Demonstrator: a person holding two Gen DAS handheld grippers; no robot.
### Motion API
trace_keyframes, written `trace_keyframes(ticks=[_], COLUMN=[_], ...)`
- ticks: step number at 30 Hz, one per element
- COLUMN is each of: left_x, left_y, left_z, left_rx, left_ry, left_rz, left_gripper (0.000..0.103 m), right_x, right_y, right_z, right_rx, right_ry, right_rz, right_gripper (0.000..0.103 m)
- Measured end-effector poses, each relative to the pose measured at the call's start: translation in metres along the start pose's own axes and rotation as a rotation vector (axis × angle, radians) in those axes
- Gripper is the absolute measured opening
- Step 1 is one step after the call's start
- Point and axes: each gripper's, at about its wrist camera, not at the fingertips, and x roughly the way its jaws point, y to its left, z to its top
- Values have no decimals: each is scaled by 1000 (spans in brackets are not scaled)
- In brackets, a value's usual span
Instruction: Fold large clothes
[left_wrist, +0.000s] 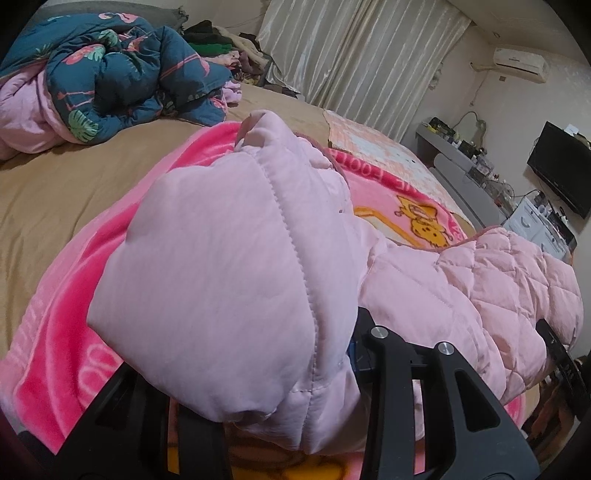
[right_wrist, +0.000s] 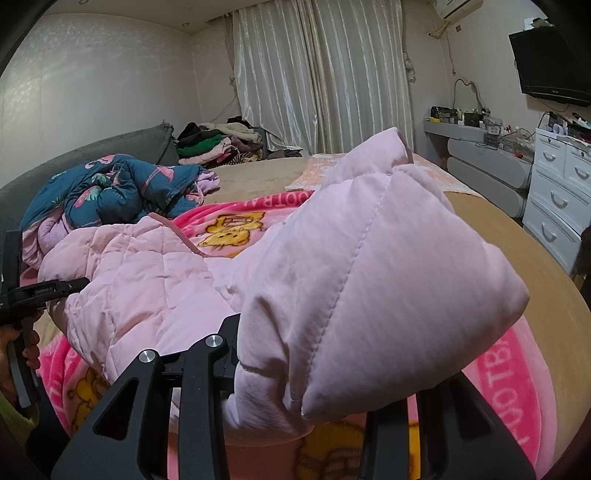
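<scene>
A pale pink quilted jacket lies on a bright pink cartoon blanket on the bed. My left gripper is shut on one puffy sleeve of the jacket, which covers its fingertips and rises above the blanket. My right gripper is shut on the other sleeve, also held raised. The jacket body stretches between the two. The left gripper and the hand holding it show at the left edge of the right wrist view.
A crumpled dark blue flamingo duvet lies at the head of the tan bed sheet. A pile of clothes sits by the curtain. A white dresser, grey desk and wall TV stand right of the bed.
</scene>
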Motion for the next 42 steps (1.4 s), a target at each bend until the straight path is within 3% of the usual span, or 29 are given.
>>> trace_keyframes(ticks=[9,16,22,27,30,34,42], left_x=[-2,8,12,11,6,-5,-35], left_y=[7,16,23,32,36,42,41], left_z=[-19,-39,-53,-59,-63,-69,-85], left_rx=[39,43,37,14,4,-1,33], left_ry=[14,37,44,61,64,60,41], left_rz=[16,50,59,53,49,52,68], left_gripper=[30,34,41,54,61,69,84], right_x=[-7,6,22,21,13,0,-44], right_y=[1,-13,-39,-52,-52,-53,-50], right_z=[-23,-44,-69,-82,-88,-93,-106], right_rx=[20,114,299,411,422,418,377], right_ry=[24,87,175,196,195,190,155], right_rz=[-19,-47,-46,-33,-34,-47,-111], right_gripper=[34,39,54,82,91,98,99])
